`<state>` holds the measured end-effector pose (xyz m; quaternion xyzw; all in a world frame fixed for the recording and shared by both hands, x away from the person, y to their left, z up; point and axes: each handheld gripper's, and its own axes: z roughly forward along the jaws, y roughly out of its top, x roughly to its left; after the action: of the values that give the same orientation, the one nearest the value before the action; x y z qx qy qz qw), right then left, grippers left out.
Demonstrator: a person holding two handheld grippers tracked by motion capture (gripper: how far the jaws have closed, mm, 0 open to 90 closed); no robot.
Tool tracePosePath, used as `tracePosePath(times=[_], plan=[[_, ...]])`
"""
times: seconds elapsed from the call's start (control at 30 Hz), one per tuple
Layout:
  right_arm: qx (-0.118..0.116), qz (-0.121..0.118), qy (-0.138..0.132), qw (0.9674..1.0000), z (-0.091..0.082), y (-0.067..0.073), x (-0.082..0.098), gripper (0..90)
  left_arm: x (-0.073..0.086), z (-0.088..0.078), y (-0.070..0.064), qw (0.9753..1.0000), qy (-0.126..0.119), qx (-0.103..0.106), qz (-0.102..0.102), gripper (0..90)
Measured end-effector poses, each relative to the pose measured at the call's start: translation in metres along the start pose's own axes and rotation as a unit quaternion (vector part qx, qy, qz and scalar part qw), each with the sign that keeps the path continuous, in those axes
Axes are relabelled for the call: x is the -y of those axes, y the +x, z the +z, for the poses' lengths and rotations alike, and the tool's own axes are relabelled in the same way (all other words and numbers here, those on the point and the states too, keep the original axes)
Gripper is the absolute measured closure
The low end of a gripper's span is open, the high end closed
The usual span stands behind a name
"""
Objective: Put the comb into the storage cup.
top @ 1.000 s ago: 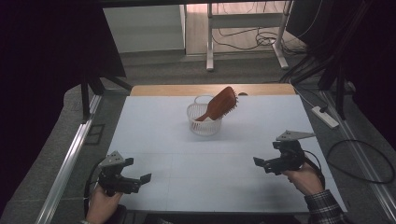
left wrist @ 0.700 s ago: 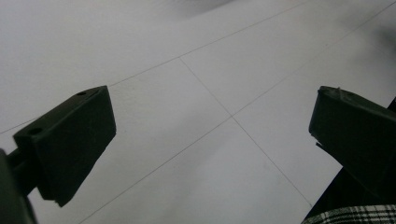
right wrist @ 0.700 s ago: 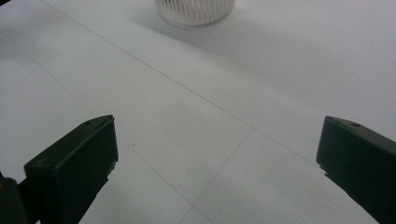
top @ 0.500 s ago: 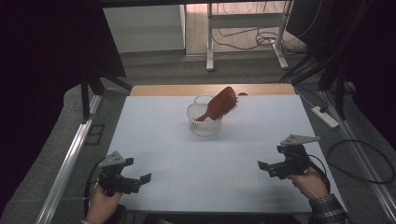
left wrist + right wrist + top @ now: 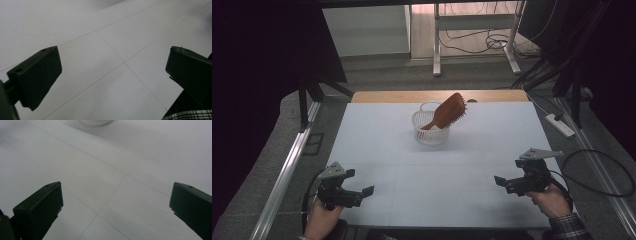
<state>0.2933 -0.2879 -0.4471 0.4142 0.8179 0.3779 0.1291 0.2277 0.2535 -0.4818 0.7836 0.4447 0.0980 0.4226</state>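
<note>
A white surface [image 5: 432,170] carries a basket [image 5: 430,131] at 12 o'clock holding a tilted brush [image 5: 447,111]. Left gripper [image 5: 362,192] at 8 and right gripper [image 5: 501,181] at 4 gape wide, empty.

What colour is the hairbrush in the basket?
The hairbrush is reddish-brown, leaning in the white basket; the high view shows it best.

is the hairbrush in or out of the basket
In: the hairbrush leans handle-down in the white basket, its head sticking out over the rim.
</note>
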Motion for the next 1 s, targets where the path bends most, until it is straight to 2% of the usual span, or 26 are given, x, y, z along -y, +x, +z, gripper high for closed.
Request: tracePosePath(times=[0.5,1.0], plan=[[0.012,0.012,-0.001,0.9999,-0.011,-0.009,0.011,0.0,0.000,0.000,0.000,1.0000,0.001,-0.002,0.001,0.0],[0.035,0.023,-0.003,0.9991,-0.024,-0.016,0.025,0.0,0.000,0.000,-0.001,1.0000,0.002,-0.005,0.003,0.0]])
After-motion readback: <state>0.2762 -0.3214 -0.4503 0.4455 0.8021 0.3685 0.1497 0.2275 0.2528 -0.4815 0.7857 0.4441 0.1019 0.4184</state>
